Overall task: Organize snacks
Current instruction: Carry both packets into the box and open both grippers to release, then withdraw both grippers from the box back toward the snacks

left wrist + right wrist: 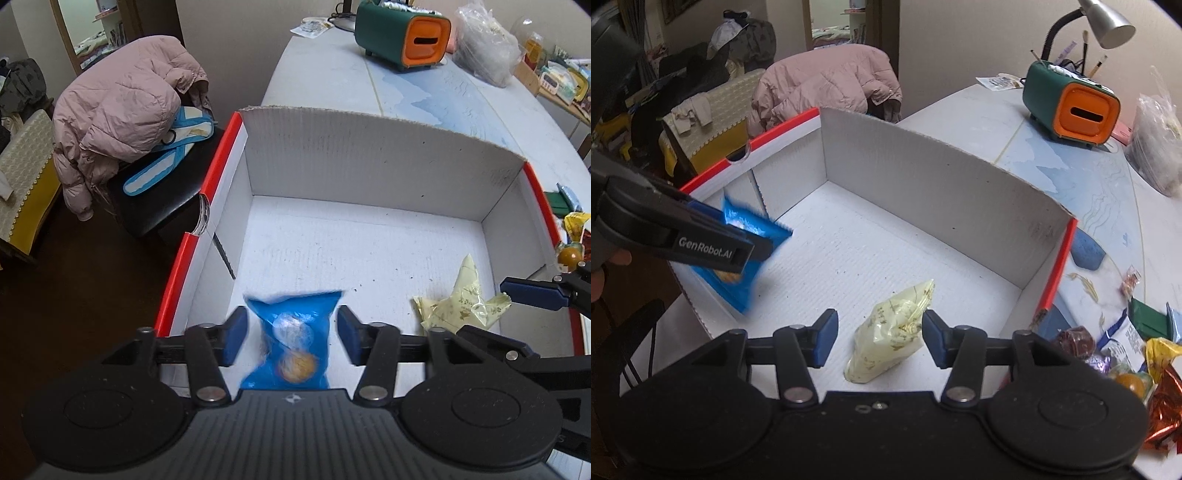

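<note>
My left gripper (pixel 291 334) stands open over the box (pixel 369 162), the blurred blue packet (pixel 295 343) loose between its fingers near the box's left wall. My right gripper (pixel 879 338) is open too, straddling the yellow packet (pixel 894 332) on the box floor. More snacks (pixel 1137 354) lie on the counter (pixel 1089 192) right of the box.

A pale blue-white patterned table (pixel 1089 177) carries a white cardboard box with red edges (pixel 923 166); green-and-orange container (pixel 1071 103) at one o'clock, loose wrapped snacks (pixel 1126 350) at four o'clock.
</note>
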